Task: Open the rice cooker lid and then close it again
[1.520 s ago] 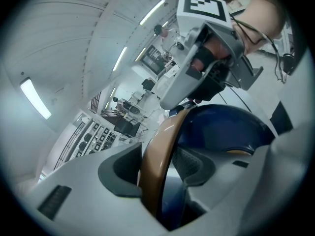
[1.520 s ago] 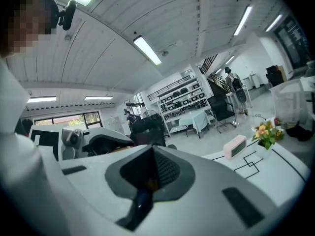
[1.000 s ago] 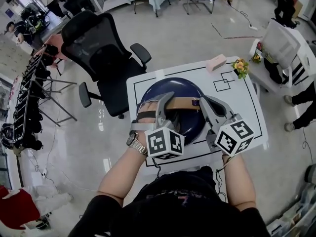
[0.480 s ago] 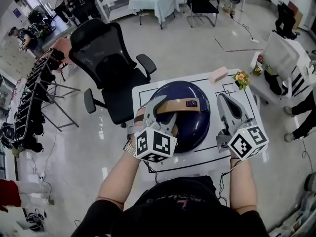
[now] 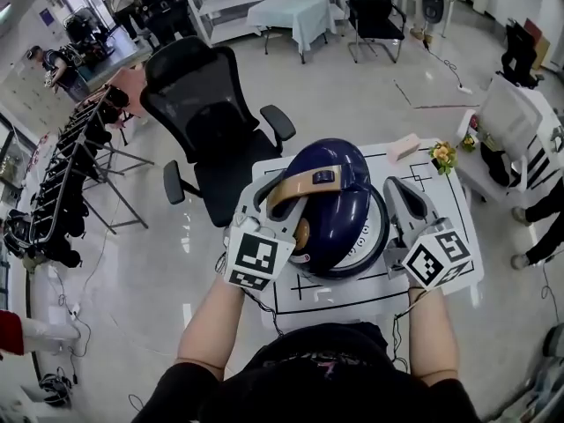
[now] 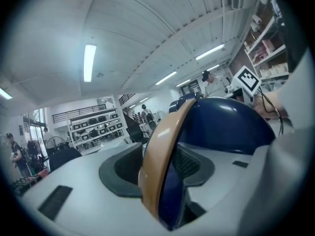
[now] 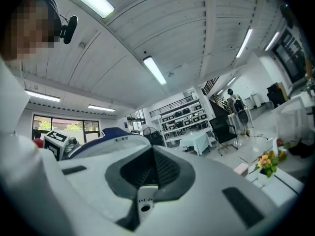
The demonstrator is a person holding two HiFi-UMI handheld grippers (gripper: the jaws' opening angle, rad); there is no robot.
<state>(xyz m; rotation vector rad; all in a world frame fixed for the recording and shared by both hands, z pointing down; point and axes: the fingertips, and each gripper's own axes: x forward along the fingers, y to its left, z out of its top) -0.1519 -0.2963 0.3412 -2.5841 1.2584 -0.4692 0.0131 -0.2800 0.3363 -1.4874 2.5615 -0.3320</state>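
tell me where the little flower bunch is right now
In the head view the flower bunch stands at the white table's far right corner, just right of the pink box and beyond the right gripper.

Bright, even indoor light falls from long fluorescent ceiling tubes point(image 6: 89, 63). In the head view the polished floor point(image 5: 335, 104) throws back pale glare. Soft highlights sit on the dark blue rice cooker lid point(image 6: 231, 122) and its tan handle point(image 6: 157, 161). Shadows are faint. All 3 views bend strongly at the edges. Both gripper views have dark rounded corners, and their nearest surfaces look soft.
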